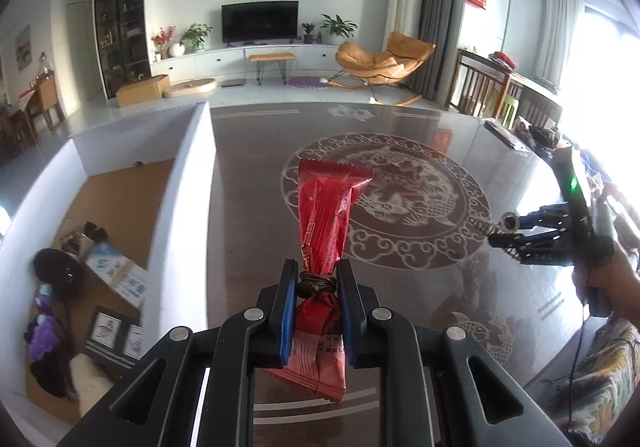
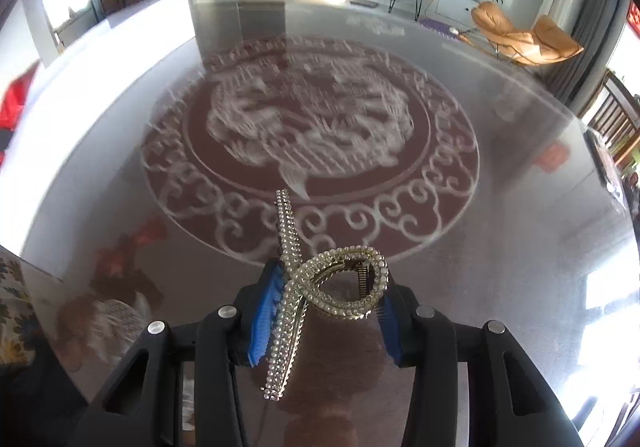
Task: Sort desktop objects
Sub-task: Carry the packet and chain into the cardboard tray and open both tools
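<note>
My left gripper (image 1: 318,271) is shut on a red snack packet (image 1: 328,207), which sticks up and forward from the jaws above the dark glass table (image 1: 248,207). A small dark coiled cord (image 1: 318,283) is also pinched against the packet between the blue pads. My right gripper (image 2: 331,273) is shut on a rhinestone hair claw clip (image 2: 290,243), held just above the table's round white fish pattern (image 2: 312,119). In the left wrist view that right gripper (image 1: 516,235) and the clip (image 1: 505,224) show at the right, with a hand (image 1: 608,283) on the handle.
A white-walled tray with a cork floor (image 1: 184,187) lies left of the table and holds several items: a black round object, purple pieces and printed cards. Dark clutter (image 1: 536,135) sits at the table's far right edge. Wooden chairs stand beyond it.
</note>
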Available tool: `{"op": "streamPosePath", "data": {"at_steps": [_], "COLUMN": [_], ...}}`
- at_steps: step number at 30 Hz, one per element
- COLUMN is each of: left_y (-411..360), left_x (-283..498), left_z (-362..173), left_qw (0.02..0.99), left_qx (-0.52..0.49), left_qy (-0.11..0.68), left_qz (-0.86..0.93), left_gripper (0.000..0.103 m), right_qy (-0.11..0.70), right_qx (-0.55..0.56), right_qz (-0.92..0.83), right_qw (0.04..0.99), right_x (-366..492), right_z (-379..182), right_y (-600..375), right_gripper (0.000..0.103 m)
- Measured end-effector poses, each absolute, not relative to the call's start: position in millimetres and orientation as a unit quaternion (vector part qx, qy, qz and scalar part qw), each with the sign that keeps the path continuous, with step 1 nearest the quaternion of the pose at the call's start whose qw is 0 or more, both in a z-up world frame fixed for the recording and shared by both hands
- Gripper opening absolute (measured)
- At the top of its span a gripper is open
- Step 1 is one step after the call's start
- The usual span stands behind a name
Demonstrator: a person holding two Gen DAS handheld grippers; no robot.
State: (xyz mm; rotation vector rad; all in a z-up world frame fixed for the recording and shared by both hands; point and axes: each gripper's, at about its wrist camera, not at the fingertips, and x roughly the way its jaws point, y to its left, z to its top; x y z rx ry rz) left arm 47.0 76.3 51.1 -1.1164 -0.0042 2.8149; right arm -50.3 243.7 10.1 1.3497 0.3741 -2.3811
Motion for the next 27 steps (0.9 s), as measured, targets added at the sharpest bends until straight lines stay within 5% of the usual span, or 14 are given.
{"op": "streamPosePath", "data": {"at_steps": [9, 16, 23, 26, 27], "left_y": [46, -51, -144, -165, -167], "left_x": [60, 66, 58, 53, 52], "left_z": [74, 84, 45, 24, 20], "left_qw": [0.024, -0.053, -0.140, -0.170, -0.172], "left_qx": [-0.343, -0.346, -0.407, -0.442, -0.447], "left_qy": [0.001, -0.045, -0.079, -0.099, -0.103], "left_qz": [0.939, 0.936, 0.899, 0.875, 0.872], "left_gripper": [0.019, 0.019, 0.019, 0.028, 0.048], "right_qy": [0.133, 0.093, 0.121, 0.151, 0.151], "right_qx": [0.430, 0.391, 0.385, 0.403, 0.420], "right_qz": [-0.854, -0.831, -0.784, -0.775, -0.765], "right_qw": [0.259, 0.385, 0.471, 0.464, 0.465], "right_x": [-49, -42, -18, -16, -19], "right_z": [78, 132, 124, 93, 81], "right_y": [160, 12, -136, -172, -180], "right_gripper": [0.045, 0.045, 0.045, 0.046, 0.046]}}
